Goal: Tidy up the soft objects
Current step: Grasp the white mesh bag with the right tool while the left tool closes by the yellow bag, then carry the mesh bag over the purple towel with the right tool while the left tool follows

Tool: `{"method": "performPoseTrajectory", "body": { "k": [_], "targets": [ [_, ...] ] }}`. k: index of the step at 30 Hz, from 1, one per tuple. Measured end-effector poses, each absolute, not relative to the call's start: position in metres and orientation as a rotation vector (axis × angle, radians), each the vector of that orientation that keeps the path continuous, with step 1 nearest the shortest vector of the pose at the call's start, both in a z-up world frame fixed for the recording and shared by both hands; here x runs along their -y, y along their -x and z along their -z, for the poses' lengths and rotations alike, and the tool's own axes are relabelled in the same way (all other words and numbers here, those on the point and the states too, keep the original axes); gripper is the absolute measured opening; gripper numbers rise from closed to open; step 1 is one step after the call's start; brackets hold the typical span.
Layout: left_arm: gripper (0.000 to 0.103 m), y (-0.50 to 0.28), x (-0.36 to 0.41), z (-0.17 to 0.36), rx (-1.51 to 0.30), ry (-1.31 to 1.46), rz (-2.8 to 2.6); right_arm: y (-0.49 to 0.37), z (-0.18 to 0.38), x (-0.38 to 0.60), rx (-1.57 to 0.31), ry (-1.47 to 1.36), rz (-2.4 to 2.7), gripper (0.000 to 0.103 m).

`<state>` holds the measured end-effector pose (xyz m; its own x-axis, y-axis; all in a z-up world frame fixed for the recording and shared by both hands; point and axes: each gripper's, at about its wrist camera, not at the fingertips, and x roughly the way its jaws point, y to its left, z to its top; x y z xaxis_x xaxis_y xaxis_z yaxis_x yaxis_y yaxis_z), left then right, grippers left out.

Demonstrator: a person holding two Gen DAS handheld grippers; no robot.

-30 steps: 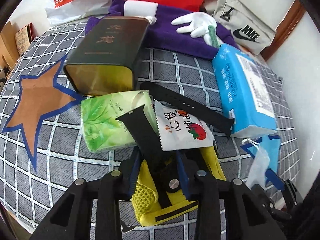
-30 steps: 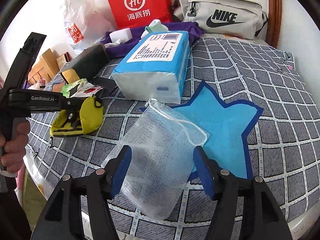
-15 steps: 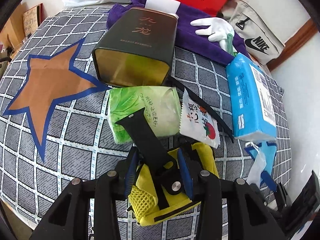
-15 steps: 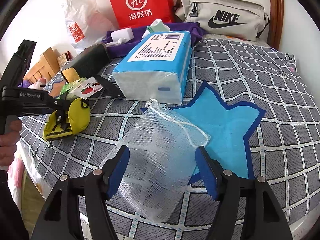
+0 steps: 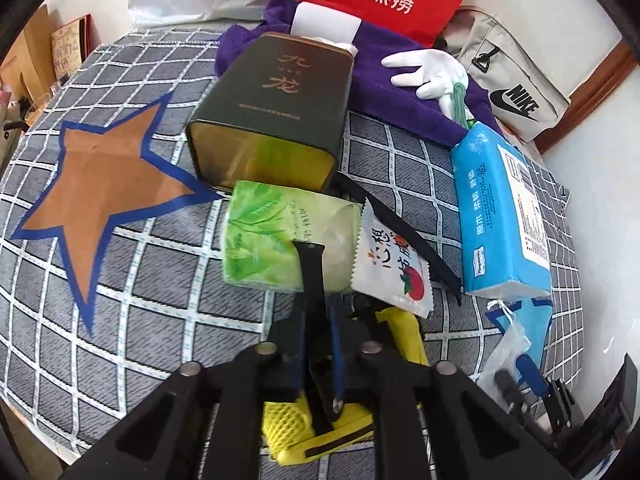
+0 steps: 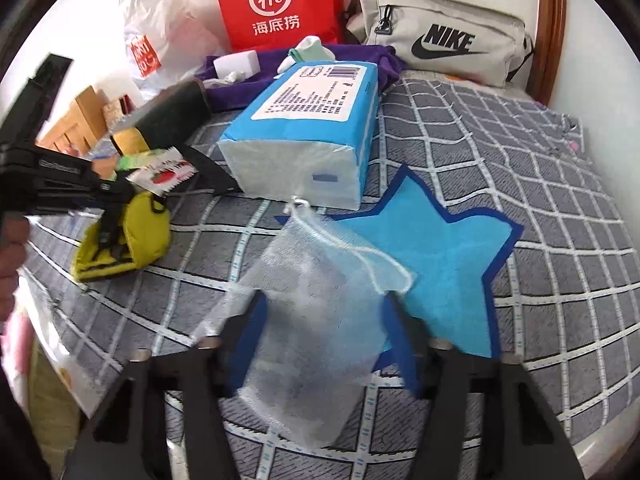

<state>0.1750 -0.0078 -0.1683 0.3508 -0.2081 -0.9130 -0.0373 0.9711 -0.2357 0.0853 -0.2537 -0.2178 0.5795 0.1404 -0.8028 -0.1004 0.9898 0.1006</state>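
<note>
Both grippers taking soft items on the checked bedspread

The mesh bag, limp and light and lying half on the blue star, sits between the closing jaws of the right gripper; bunch its middle. The left gripper is clenched on the black strap over the yellow pouch, floppy, likely to dangle.
</note>
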Motion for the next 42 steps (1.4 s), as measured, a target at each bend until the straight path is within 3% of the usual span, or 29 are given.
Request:
{"method": "performPoseTrajectory", "body": {
  "k": [4, 7, 19, 22, 24, 26, 27, 32, 35, 37, 39, 42],
  "targets": [
    [0.006, -0.169, -0.001, 0.163, -1.187, 0.263, 0.147, -0.087, 0.216, 0.252, -0.939, -0.030, -0.131, 0.007],
    [0.005, -0.163, -0.009, 0.158, -1.165, 0.281, 0.156, -0.086, 0.214, 0.254, -0.935, -0.040, -0.135, 0.002],
    [0.004, -0.148, -0.022, 0.142, -1.113, 0.331, 0.201, -0.072, 0.176, 0.255, -0.854, -0.089, -0.184, 0.001],
    [0.004, -0.144, -0.026, 0.135, -1.098, 0.337, 0.201, -0.074, 0.180, 0.255, -0.892, -0.078, -0.188, 0.003],
    [0.004, -0.144, -0.028, 0.132, -1.091, 0.341, 0.199, -0.074, 0.184, 0.258, -0.901, -0.102, -0.193, 0.020],
    [0.004, -0.144, -0.030, 0.129, -1.086, 0.344, 0.200, -0.078, 0.191, 0.262, -0.902, -0.154, -0.210, 0.071],
    [0.004, -0.143, -0.031, 0.128, -1.085, 0.346, 0.202, -0.079, 0.193, 0.263, -0.893, -0.162, -0.200, 0.075],
    [0.004, -0.142, -0.036, 0.125, -1.079, 0.356, 0.203, -0.095, 0.211, 0.251, -0.949, -0.155, -0.212, 0.077],
    [0.004, -0.143, -0.039, 0.124, -1.080, 0.363, 0.201, -0.098, 0.220, 0.232, -0.960, -0.076, -0.211, 0.091],
    [0.004, -0.143, -0.041, 0.123, -1.079, 0.365, 0.201, -0.096, 0.224, 0.219, -0.967, 0.003, -0.184, 0.091],
    [0.004, -0.144, -0.042, 0.121, -1.075, 0.363, 0.202, -0.092, 0.226, 0.211, -0.947, 0.061, -0.166, 0.085],
    [0.004, -0.145, -0.043, 0.119, -1.072, 0.357, 0.203, -0.086, 0.222, 0.221, -0.943, 0.050, -0.173, 0.060]
  ]
}}
